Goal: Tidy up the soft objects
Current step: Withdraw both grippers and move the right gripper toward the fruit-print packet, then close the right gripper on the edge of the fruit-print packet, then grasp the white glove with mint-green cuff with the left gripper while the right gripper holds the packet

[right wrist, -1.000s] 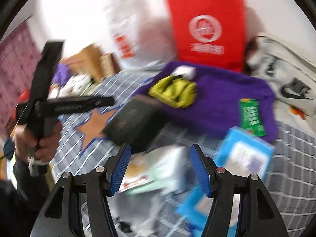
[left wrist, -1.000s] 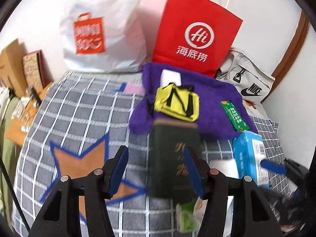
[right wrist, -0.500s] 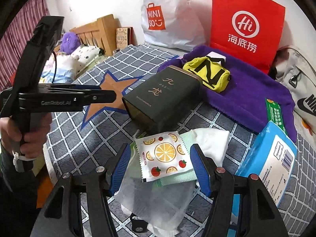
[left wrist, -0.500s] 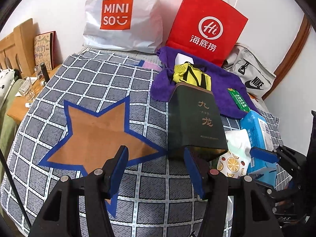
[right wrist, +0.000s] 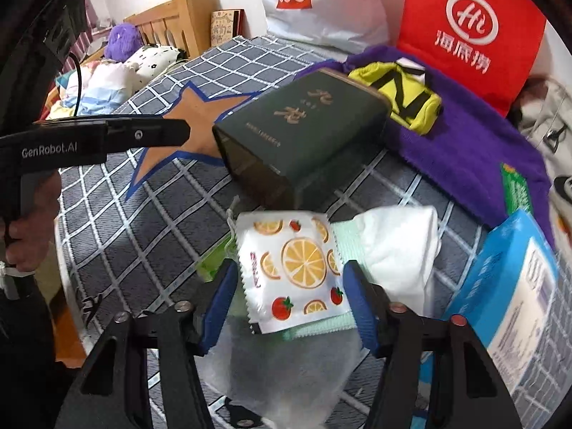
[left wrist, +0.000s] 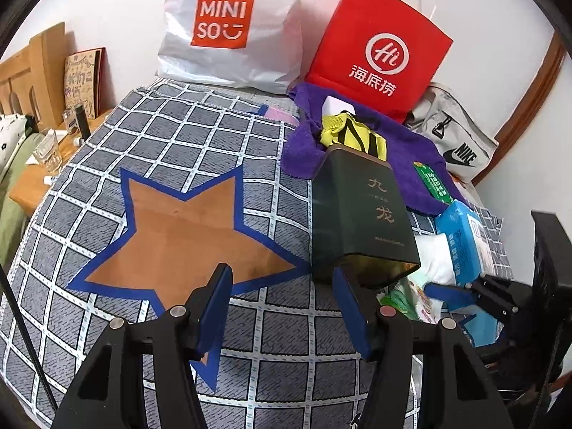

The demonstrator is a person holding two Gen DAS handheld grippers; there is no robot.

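A fruit-print white packet (right wrist: pixel 293 271) lies on a pale green cloth (right wrist: pixel 343 243) beside a white cloth (right wrist: pixel 400 243) on the checked bed cover. My right gripper (right wrist: pixel 291 304) is open with its jaws either side of the packet's near end. A dark green tin (left wrist: pixel 361 214) lies on its side, also in the right wrist view (right wrist: pixel 300 132). Behind it a yellow-black pouch (left wrist: pixel 354 136) rests on a purple towel (left wrist: pixel 411 164). My left gripper (left wrist: pixel 282 311) is open and empty above the cover, just left of the tin's open end.
A blue tissue pack (right wrist: pixel 514 293) lies at the right. A Miniso bag (left wrist: pixel 228 28), a red paper bag (left wrist: pixel 379 53) and a Nike bag (left wrist: pixel 457 143) stand along the wall. A brown star (left wrist: pixel 178 232) marks the cover. A wooden bedside table (left wrist: pixel 39 175) is left.
My left gripper has pulled back from the green tin, which now lies on the cover. My right gripper has closed in on the fruit-print packet, which now sits between its jaws.
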